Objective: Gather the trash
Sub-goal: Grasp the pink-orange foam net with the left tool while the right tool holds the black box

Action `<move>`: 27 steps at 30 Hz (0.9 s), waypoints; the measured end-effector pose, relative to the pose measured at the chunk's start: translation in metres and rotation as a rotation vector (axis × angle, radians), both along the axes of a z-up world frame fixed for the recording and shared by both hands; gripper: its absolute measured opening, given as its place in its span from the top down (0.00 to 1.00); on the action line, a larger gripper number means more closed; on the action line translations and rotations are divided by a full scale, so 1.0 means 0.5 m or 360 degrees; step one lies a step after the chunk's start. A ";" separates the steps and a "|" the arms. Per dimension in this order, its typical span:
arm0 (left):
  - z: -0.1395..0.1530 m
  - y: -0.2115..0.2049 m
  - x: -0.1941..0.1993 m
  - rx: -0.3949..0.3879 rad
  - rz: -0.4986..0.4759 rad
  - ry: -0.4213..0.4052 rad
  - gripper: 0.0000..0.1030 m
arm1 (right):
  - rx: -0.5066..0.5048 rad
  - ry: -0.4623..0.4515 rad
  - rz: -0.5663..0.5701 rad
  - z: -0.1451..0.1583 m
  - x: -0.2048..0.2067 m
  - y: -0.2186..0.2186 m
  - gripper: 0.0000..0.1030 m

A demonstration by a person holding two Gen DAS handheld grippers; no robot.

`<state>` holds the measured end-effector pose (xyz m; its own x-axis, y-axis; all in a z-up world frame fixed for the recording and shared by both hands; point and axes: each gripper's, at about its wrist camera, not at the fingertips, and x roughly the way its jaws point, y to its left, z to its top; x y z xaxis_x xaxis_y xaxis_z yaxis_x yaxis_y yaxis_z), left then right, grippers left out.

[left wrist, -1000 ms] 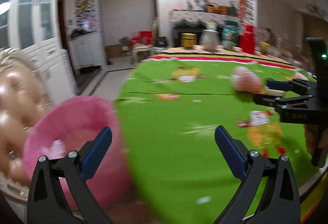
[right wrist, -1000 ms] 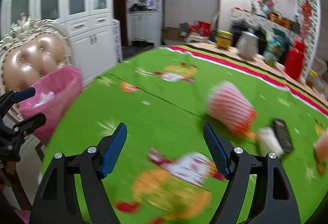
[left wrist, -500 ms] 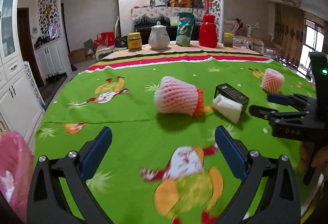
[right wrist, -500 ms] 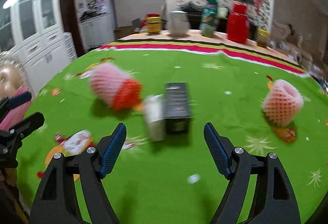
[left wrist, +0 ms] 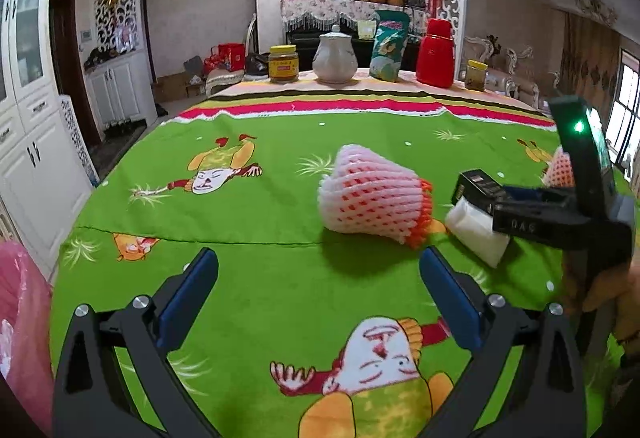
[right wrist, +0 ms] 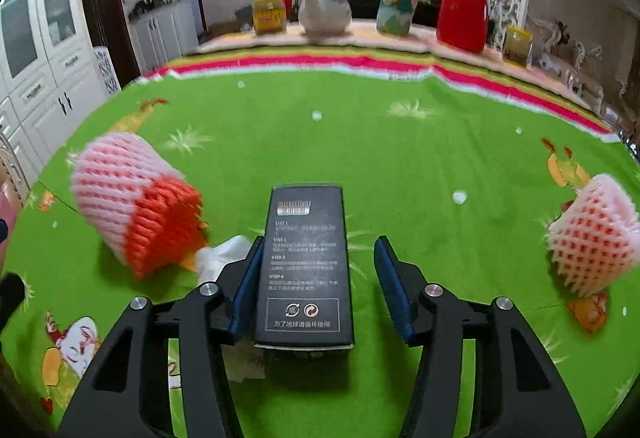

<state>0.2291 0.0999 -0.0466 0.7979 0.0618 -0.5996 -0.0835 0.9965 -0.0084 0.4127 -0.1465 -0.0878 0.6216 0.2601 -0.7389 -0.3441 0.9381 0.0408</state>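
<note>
A black box (right wrist: pixel 306 266) lies on the green tablecloth between the fingers of my right gripper (right wrist: pixel 316 286), which is open around it, the left pad close to its side. A white crumpled packet (right wrist: pixel 218 258) lies to its left. A pink and orange foam fruit net (right wrist: pixel 132 201) lies further left, and a second net (right wrist: pixel 592 238) at the right. In the left wrist view my left gripper (left wrist: pixel 316 302) is open and empty, hovering just short of the foam net (left wrist: pixel 372 201). The black box (left wrist: pixel 476 185) and white packet (left wrist: pixel 476 232) lie beside the right gripper there.
A pink-lined bin (left wrist: pixel 20 322) stands off the table's left edge. At the far end of the table stand a yellow jar (left wrist: pixel 283 63), a white teapot (left wrist: pixel 334 55), a green bag (left wrist: pixel 388 45), a red flask (left wrist: pixel 435 53) and a small jar (left wrist: pixel 476 74). White cabinets (left wrist: pixel 36 141) line the left wall.
Both grippers have swung from the pink bin toward the table's middle. My right gripper has moved forward until the black box lies between its fingers. My left gripper has neared the foam net.
</note>
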 end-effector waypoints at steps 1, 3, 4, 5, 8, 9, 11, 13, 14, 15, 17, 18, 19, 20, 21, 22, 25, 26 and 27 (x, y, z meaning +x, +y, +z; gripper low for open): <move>-0.001 0.002 0.006 -0.0008 0.0005 0.0007 0.05 | 0.0006 0.0004 -0.0013 0.000 0.002 -0.002 0.61; -0.004 -0.002 0.027 -0.0018 -0.0001 0.0021 0.05 | -0.0052 -0.0006 -0.0019 -0.002 0.002 -0.010 0.63; -0.005 -0.005 0.035 -0.0016 -0.0006 0.0025 0.05 | -0.0042 -0.0005 -0.0012 -0.001 -0.002 -0.017 0.63; -0.007 -0.011 0.047 -0.0010 -0.0012 0.0032 0.05 | -0.0025 -0.0004 -0.0013 0.001 -0.006 -0.024 0.64; -0.018 -0.021 0.090 -0.0027 -0.0004 0.0086 0.05 | 0.0009 -0.0032 -0.0026 0.015 -0.036 -0.052 0.64; -0.022 -0.022 0.102 -0.0048 0.0003 0.0103 0.05 | 0.0022 -0.0043 -0.0031 0.022 -0.049 -0.062 0.64; -0.028 -0.026 0.135 -0.0107 0.0021 0.0134 0.05 | 0.0038 -0.0069 -0.0043 0.034 -0.073 -0.079 0.64; -0.032 -0.036 0.158 -0.0118 0.0035 0.0160 0.05 | 0.0074 -0.0078 -0.0056 0.041 -0.093 -0.096 0.64; -0.036 -0.042 0.176 -0.0113 0.0051 0.0175 0.05 | 0.0091 -0.0078 -0.0057 0.043 -0.102 -0.102 0.64; -0.038 -0.044 0.191 -0.0105 0.0071 0.0185 0.05 | 0.0108 -0.0078 -0.0057 0.045 -0.114 -0.107 0.64; -0.048 -0.046 0.221 -0.0093 0.0122 0.0213 0.05 | 0.0136 -0.0083 -0.0060 0.048 -0.132 -0.114 0.64; -0.053 -0.045 0.233 -0.0098 0.0140 0.0230 0.05 | 0.0167 -0.0084 -0.0060 0.049 -0.145 -0.117 0.64; -0.061 -0.044 0.247 -0.0108 0.0152 0.0248 0.06 | 0.0185 -0.0085 -0.0060 0.050 -0.149 -0.119 0.64; -0.068 -0.045 0.253 -0.0117 0.0151 0.0267 0.12 | 0.0205 -0.0089 -0.0063 0.050 -0.157 -0.120 0.64; -0.075 -0.045 0.259 -0.0143 0.0130 0.0305 0.34 | 0.0229 -0.0094 -0.0069 0.050 -0.165 -0.121 0.64; -0.077 -0.044 0.258 -0.0178 0.0107 0.0324 0.49 | 0.0244 -0.0093 -0.0068 0.049 -0.169 -0.121 0.64; -0.072 -0.044 0.234 -0.0210 0.0057 0.0285 0.65 | 0.0222 -0.0112 -0.0039 0.046 -0.180 -0.113 0.64; -0.066 -0.043 0.218 -0.0218 0.0042 0.0258 0.65 | 0.0220 -0.0113 -0.0031 0.044 -0.181 -0.111 0.64; -0.061 -0.043 0.202 -0.0219 0.0038 0.0234 0.66 | 0.0227 -0.0108 -0.0024 0.043 -0.179 -0.112 0.64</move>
